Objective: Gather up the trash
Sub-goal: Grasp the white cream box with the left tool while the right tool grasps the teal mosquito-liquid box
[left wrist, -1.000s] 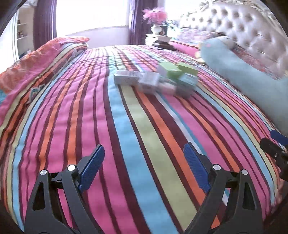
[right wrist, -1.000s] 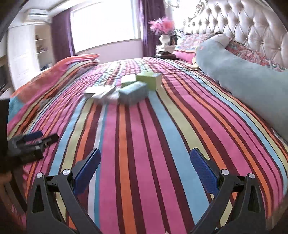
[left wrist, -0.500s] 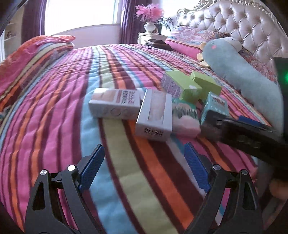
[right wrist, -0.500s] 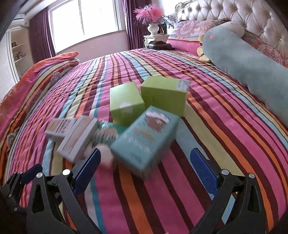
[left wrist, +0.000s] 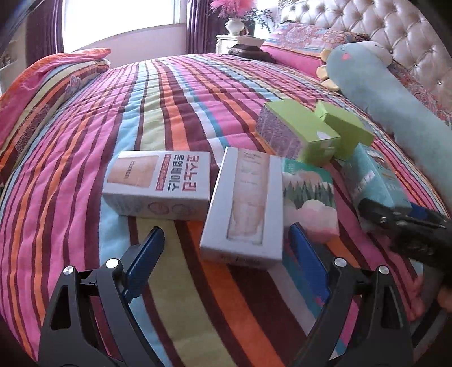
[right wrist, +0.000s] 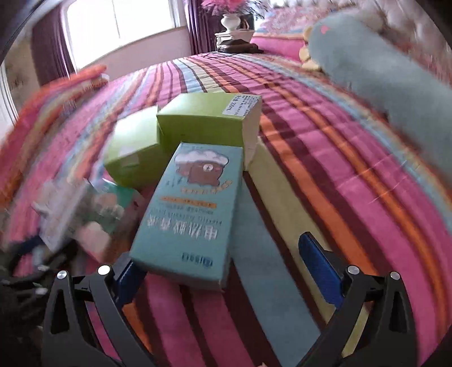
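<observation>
Several cardboard boxes lie in a cluster on the striped bedspread [left wrist: 169,93]. My left gripper [left wrist: 226,240] is open, and the near end of a tall white box [left wrist: 245,206] reaches between its fingers. A white box with red lettering [left wrist: 158,183] lies to that box's left and a teal-and-pink box [left wrist: 309,192] to its right. Two green boxes [left wrist: 296,130] sit behind. My right gripper [right wrist: 220,259] is open around the near end of a teal bear box [right wrist: 192,211]; its left pad is close to the box and its right pad stands apart. The green boxes [right wrist: 206,121] lie just beyond.
A long blue plush toy [left wrist: 381,93] lies along the right side of the bed below a tufted headboard [left wrist: 381,25]. A folded orange quilt [left wrist: 50,76] sits at the left edge. A nightstand with a flower vase [left wrist: 234,25] stands at the back.
Both grippers have moved forward across the bed to the cluster of boxes. The boxes now reach between the fingers. The jaws have kept the same width.
</observation>
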Demonstrator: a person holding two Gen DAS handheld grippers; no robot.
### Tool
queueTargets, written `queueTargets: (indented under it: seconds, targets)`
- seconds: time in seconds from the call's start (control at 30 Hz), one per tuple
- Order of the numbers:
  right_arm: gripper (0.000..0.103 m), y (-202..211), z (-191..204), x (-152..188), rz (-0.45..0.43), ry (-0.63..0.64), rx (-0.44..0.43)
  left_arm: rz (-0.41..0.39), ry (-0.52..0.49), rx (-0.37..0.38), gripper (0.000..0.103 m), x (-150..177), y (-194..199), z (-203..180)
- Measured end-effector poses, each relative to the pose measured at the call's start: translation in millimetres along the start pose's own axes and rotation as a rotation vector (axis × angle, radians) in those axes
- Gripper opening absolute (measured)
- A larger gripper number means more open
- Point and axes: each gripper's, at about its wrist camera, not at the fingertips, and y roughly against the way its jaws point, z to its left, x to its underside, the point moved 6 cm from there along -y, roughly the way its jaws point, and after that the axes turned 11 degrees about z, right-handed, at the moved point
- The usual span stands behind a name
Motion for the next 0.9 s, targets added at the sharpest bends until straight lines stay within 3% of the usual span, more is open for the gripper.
queueTargets:
  seconds: [0.23,0.4,0.43,0.47,0.5,0.53,0.57,0.7,0.9]
  targets:
    - [0.094,-15,14,-3,0.028,0.059,0.049,0.01,0.061,0.047,0.087,-10,-11,7]
    - [0.084,-12,11,-1,0.026,0.075,0.069,0.019,0.073,0.06,0.086,-14,-15,9]
    - [0.08,-12,10,-1,0.025,0.076,0.069,0.02,0.066,0.054,0.083,-14,-16,8]
    - [0.074,-13,8,-2,0.024,0.077,0.072,0.021,0.057,0.037,0.068,-13,-16,8]
    - [0.069,-12,6,-3,0.023,0.076,0.075,0.02,0.048,0.011,0.059,-12,-15,8]
    - [0.056,-12,4,-4,0.02,0.077,0.079,0.016,0.043,-0.013,0.052,-10,-14,9]
    - [0.046,-11,3,-4,0.016,0.074,0.084,0.016,0.043,0.004,0.052,-9,-12,9]
    - [0.046,-9,-1,-5,0.013,0.079,0.061,-0.001,0.068,0.056,0.052,3,-2,14]
    - [0.046,7,7,20,-0.005,0.141,0.085,-0.013,0.094,0.075,0.052,54,29,8]
